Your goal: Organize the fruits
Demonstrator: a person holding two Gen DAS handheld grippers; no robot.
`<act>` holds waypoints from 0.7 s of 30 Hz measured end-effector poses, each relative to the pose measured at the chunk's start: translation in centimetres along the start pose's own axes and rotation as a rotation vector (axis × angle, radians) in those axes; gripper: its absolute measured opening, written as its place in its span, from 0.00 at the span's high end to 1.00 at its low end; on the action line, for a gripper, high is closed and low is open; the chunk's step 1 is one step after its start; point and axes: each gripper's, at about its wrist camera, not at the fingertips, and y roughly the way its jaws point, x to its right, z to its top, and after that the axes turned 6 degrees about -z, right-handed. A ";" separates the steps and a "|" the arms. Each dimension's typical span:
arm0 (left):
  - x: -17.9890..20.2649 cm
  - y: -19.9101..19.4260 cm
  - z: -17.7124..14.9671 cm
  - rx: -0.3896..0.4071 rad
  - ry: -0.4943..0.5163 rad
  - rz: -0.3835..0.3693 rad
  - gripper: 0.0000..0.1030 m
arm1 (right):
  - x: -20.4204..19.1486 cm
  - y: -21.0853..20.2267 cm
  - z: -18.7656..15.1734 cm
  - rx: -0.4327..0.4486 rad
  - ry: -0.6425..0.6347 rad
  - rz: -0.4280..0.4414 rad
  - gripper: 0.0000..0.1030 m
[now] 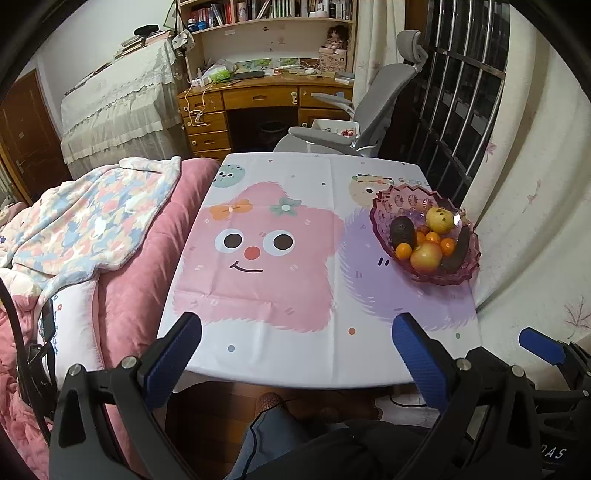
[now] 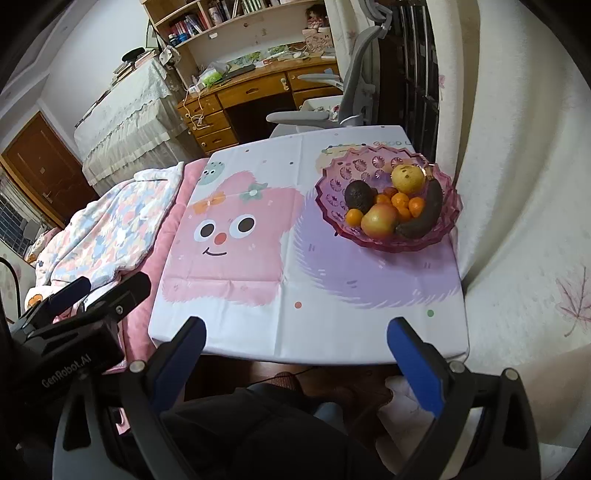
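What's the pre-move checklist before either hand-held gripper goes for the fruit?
1. Left hand-held gripper open, nothing between its fingers: ok.
2. Right hand-held gripper open, nothing between its fingers: ok.
3. Pink scalloped glass bowl fully on the cartoon-print tablecloth: ok.
4. All fruit inside the bowl, red-yellow apple nearest: ok.
5. Separate place to sort fruit into: cannot tell, none in view.
6. Path across the cloth to the bowl unobstructed: ok.

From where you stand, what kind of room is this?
Most likely a bedroom that doubles as a study: a bed with a pink quilt sits beside the small table, and behind stand a wooden desk under bookshelves and an office chair.
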 end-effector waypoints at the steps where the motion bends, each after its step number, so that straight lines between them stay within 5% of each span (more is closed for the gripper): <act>1: 0.0 0.0 0.0 0.000 -0.001 0.001 0.00 | 0.0 0.1 0.0 -0.003 -0.002 0.001 0.04; 21: 0.4 0.1 -0.2 -0.004 -0.013 0.009 0.00 | 0.4 0.2 0.0 -0.012 -0.018 0.001 0.04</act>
